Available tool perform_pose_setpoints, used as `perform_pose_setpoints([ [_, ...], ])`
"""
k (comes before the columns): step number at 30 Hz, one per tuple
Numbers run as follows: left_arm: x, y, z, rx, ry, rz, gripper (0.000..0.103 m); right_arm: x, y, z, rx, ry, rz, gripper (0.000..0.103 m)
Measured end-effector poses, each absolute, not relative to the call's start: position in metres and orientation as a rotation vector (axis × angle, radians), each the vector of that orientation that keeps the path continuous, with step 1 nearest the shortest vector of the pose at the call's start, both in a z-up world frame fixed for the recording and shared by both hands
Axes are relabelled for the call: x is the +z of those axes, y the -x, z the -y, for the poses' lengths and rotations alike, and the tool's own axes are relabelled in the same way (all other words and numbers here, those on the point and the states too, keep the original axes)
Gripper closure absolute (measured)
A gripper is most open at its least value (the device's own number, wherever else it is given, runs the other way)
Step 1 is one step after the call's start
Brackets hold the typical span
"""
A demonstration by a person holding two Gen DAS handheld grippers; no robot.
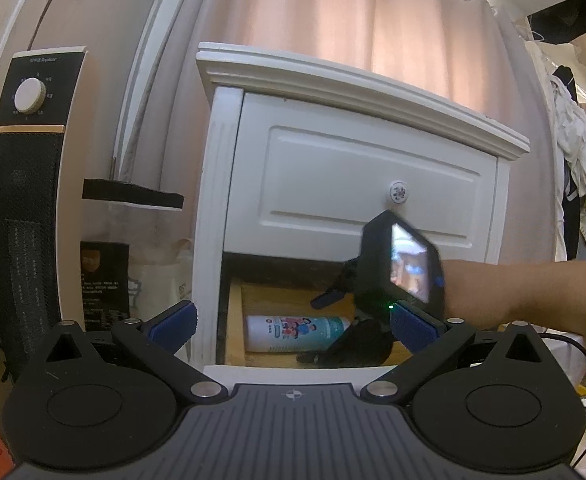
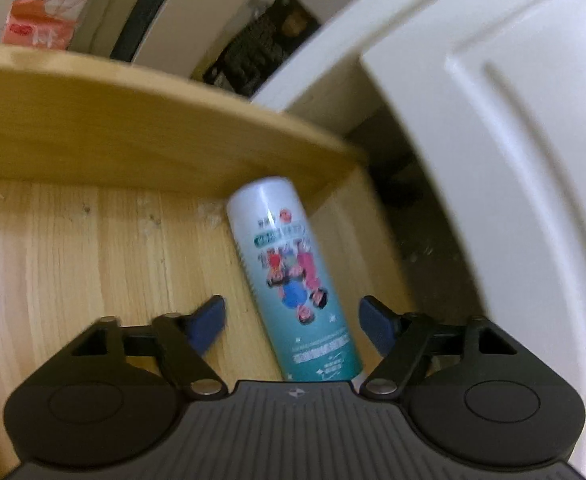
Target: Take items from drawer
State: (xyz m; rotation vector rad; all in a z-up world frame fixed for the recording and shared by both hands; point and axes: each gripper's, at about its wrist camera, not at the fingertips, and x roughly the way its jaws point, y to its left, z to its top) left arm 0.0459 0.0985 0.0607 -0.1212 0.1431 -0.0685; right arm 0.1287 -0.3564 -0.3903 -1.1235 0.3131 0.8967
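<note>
A white and teal spray can with cartoon figures lies on its side on the wooden floor of the pulled-out lower drawer. My right gripper is open inside the drawer, its blue pads on either side of the can's lower part, apart from it. In the left wrist view the same can lies in the drawer, with the right gripper's black fingers reaching down over its right end. My left gripper hangs open in front of the nightstand, outside the drawer.
The white nightstand has a shut upper drawer with a round knob. A tall heater stands to the left. A person's forearm comes in from the right. Clothes hang at the far right.
</note>
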Motion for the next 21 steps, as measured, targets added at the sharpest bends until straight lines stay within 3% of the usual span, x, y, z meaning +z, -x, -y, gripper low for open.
perform_pose_setpoints([
  [5, 0.061, -0.046, -0.102, -0.061, 0.123, -0.147, 0.0, -0.385, -0.148, 0.362, 0.934, 1.032, -0.43, 0.027],
  [21, 0.059, -0.045, -0.101, -0.09, 0.132, -0.153, 0.0, -0.404, -0.139, 0.345, 0.954, 1.09, -0.454, 0.026],
])
